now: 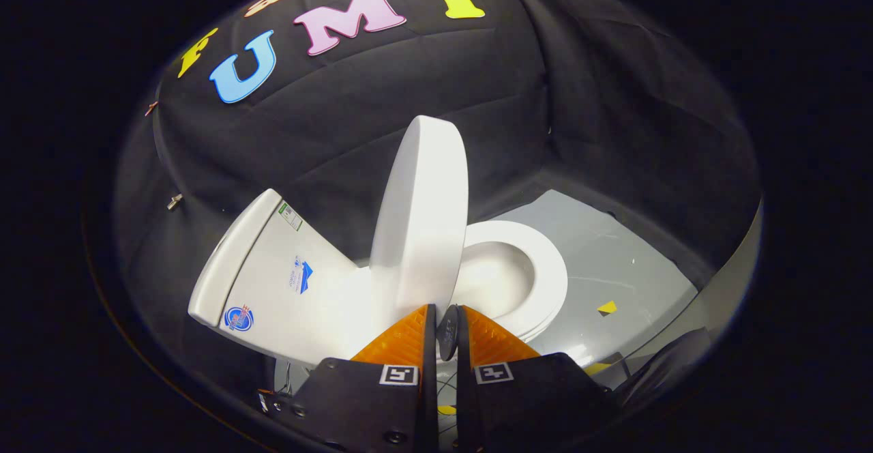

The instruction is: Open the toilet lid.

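The white toilet lid [419, 221] stands raised, almost upright, between the tank [273, 282] and the seat ring [539, 269] with the open bowl [487, 279] behind it. The lid's near edge runs down into the narrow gap between my fingers. My gripper [445, 316] is closed on that edge, with one finger on each face of the lid. A small dark round piece [447, 333] shows in the gap just behind the fingertips.
A grey floor [614, 262] with small yellow markers [607, 308] lies beyond the bowl. Black cloth walls close in behind the tank and around the floor. The tank's cover [228, 258] stands close beside the raised lid.
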`<state>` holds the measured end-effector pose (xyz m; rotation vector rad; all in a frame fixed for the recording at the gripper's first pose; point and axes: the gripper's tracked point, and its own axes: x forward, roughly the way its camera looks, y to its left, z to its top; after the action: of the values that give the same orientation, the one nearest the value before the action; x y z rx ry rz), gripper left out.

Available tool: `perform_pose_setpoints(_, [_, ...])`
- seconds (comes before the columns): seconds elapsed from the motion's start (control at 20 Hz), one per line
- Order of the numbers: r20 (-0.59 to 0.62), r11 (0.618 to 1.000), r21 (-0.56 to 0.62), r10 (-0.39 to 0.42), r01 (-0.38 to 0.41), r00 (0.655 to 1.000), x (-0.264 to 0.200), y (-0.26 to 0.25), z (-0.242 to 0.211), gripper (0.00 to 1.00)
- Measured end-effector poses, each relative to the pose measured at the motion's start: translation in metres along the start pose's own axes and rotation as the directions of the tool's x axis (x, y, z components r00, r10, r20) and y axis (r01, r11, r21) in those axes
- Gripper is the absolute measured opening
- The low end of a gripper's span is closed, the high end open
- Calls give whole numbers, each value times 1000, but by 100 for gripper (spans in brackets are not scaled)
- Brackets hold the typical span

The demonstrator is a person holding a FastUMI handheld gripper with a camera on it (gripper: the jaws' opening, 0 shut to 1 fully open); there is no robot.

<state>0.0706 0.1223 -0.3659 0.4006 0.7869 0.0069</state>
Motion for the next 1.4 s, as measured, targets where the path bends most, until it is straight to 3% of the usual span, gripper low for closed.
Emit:
perform_pose_setpoints(0.55, [81,986,-164,-3,17,997,-22,79,6,16])
perform_pose_setpoints(1.4, [154,920,-393,76,-9,985,-29,198,-22,16])
